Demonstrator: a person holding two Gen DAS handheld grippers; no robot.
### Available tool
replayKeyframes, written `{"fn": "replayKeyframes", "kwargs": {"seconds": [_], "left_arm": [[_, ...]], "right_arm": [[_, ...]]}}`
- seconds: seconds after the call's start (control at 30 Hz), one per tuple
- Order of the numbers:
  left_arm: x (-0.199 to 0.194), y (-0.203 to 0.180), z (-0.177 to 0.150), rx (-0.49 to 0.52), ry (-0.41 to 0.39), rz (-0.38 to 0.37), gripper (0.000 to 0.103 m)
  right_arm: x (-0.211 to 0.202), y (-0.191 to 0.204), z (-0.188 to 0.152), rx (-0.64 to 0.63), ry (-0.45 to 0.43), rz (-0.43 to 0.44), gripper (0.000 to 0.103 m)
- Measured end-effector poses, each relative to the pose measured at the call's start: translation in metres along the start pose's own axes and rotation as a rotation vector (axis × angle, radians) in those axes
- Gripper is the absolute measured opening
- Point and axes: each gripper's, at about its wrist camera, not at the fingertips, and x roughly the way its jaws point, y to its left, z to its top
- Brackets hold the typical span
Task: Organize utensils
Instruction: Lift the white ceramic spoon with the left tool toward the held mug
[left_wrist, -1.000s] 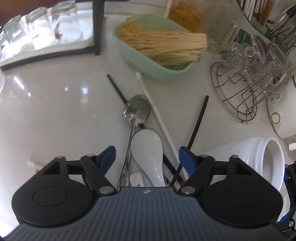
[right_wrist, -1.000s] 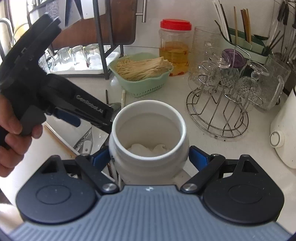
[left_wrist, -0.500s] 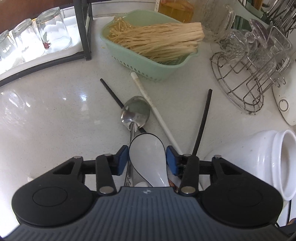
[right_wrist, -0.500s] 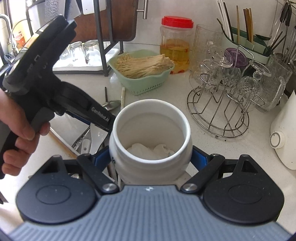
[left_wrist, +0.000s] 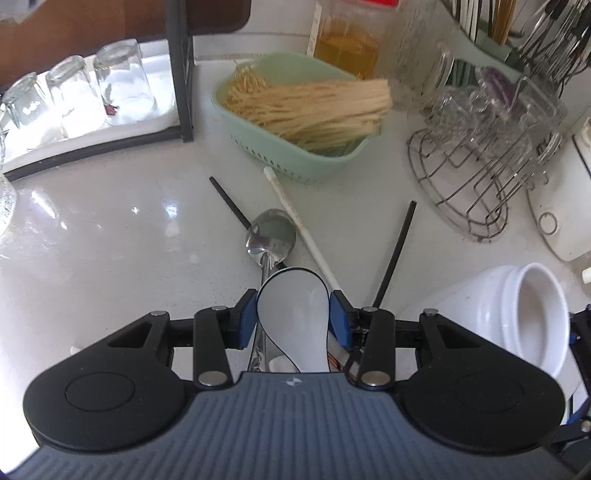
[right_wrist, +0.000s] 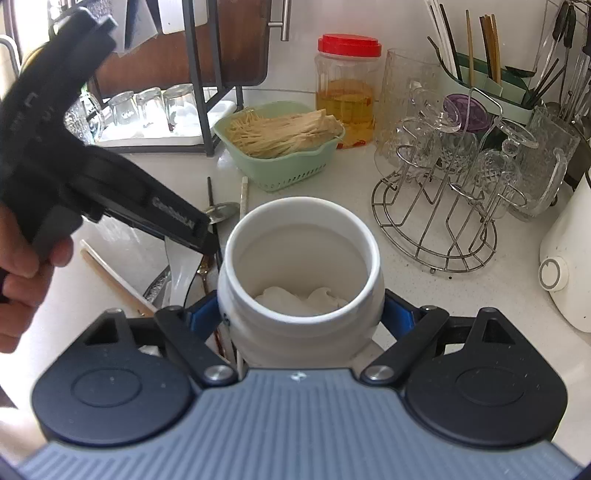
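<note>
1. The left gripper (left_wrist: 293, 319) has a ribbed grey-blue body, black linkage arms with silver screws, and blue pads.
2. The right gripper (right_wrist: 301, 319) has the same build.
3. White lettering marks the left gripper's black side.
4. A bare hand (right_wrist: 22, 284).

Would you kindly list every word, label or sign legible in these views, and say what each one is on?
"GenRoboAI", blurred and only roughly legible: side of the left hand-held gripper.
Larger pale lettering on its upper body: too blurred to read.
Small white logo mark on the right hand-held gripper: no letters.
Printing on the upturned glasses: unreadable.
</note>
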Motion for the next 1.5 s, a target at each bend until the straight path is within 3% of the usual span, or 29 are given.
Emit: {"fn": "replayKeyframes", "kwargs": {"seconds": [0.43, 0.77, 1.5], "left_arm": [[-0.052, -0.009, -0.014, -0.017, -0.124, -0.011, 0.047], [-0.075, -0.016, -0.021, 0.003, -0.16, -0.027, 0.047], [-0.127, -0.041, 0.017, 0.13, -0.209, -0.085, 0.047]], "right_arm": [[-0.004, -0.001, -0.011, -0.023, -0.065, 0.015, 0.091], [-0.007, 0.001, -0.015, -0.023, -0.086, 0.016, 0.091], [-0.008, 0.002, -0.018, -0.017, -0.103, 0.015, 0.091]]}}
